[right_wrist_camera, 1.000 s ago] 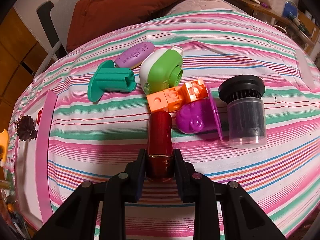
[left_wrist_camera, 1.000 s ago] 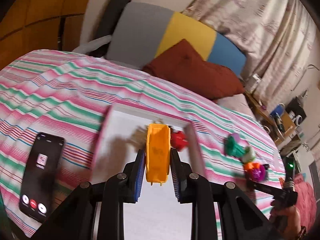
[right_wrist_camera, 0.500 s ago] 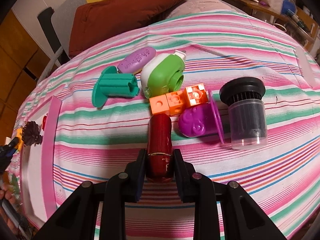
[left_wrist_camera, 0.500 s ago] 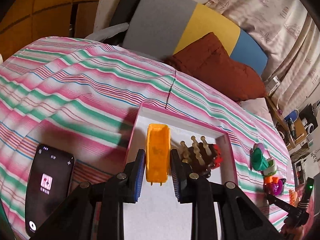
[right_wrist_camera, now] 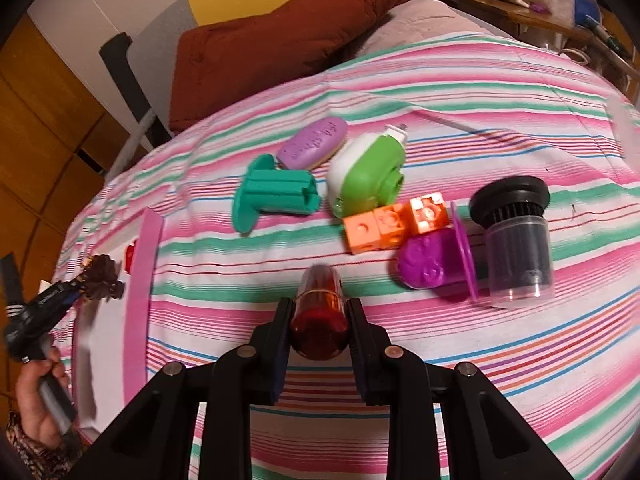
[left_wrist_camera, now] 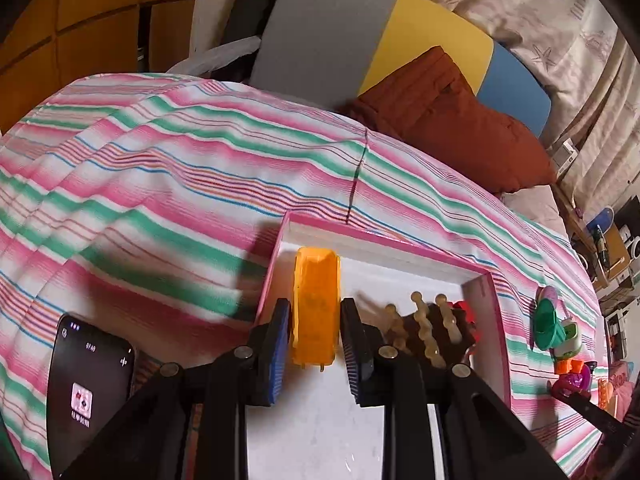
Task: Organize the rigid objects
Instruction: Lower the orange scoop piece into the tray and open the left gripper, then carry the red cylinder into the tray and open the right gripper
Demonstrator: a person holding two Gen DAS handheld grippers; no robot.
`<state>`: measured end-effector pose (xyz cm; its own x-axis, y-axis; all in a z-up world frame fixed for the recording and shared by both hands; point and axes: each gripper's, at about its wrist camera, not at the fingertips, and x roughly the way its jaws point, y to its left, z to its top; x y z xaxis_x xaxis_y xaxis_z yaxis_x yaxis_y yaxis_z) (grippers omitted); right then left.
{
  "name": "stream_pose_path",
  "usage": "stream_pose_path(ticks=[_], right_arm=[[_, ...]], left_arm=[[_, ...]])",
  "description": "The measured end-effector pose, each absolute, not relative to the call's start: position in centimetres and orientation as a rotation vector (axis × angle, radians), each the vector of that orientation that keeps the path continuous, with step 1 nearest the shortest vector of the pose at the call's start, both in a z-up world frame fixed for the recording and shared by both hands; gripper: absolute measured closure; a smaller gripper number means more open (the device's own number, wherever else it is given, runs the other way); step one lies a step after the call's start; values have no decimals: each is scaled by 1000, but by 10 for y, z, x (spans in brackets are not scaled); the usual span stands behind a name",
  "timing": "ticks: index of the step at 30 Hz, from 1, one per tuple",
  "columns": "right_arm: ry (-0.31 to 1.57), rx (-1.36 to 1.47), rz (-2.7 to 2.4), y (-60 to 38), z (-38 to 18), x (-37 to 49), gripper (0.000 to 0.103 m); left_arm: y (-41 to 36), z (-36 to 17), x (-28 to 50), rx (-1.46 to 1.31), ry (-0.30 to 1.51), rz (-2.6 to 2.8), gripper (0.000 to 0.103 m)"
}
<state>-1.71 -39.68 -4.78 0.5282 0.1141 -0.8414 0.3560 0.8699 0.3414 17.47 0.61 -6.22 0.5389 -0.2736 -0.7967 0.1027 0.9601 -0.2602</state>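
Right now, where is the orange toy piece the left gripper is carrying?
In the left wrist view, the orange toy piece sits clamped in the left gripper, over the pink-rimmed tray near its far left corner, left of the brown beaded item.

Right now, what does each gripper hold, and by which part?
The left gripper clamps the orange toy by its long sides near one end. The right gripper clamps the dark red tube across its near end.

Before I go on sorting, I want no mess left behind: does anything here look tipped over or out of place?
Yes, mildly. The black-capped clear jar lies on its side on the striped bedspread, beside the purple mould. A phone with its screen lit lies left of the pink-rimmed tray. Nothing looks spilled or broken.
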Motion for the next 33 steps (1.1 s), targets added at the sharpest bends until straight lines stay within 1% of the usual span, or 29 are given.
stream_pose_path(ticks=[4, 6, 10, 16, 21, 33], right_arm=[[1014, 512, -146, -394, -47, -16, 76], [1019, 516, -144, -394, -49, -15, 76], [1021, 519, -143, -395, -49, -16, 76], [1023, 507, -137, -391, -49, -16, 76], [1022, 514, -131, -389, -49, -16, 76], [998, 544, -79, -383, -46, -19, 76]], left_arm=[[3, -67, 180, -197, 1008, -220, 78], [3, -66, 178, -209, 1015, -221, 76], [8, -55, 165, -208, 989, -196, 68], [28, -41, 138, -266, 932, -181, 67], [31, -35, 108, -254, 892, -193, 67], [12, -40, 51, -244, 934, -352, 67]])
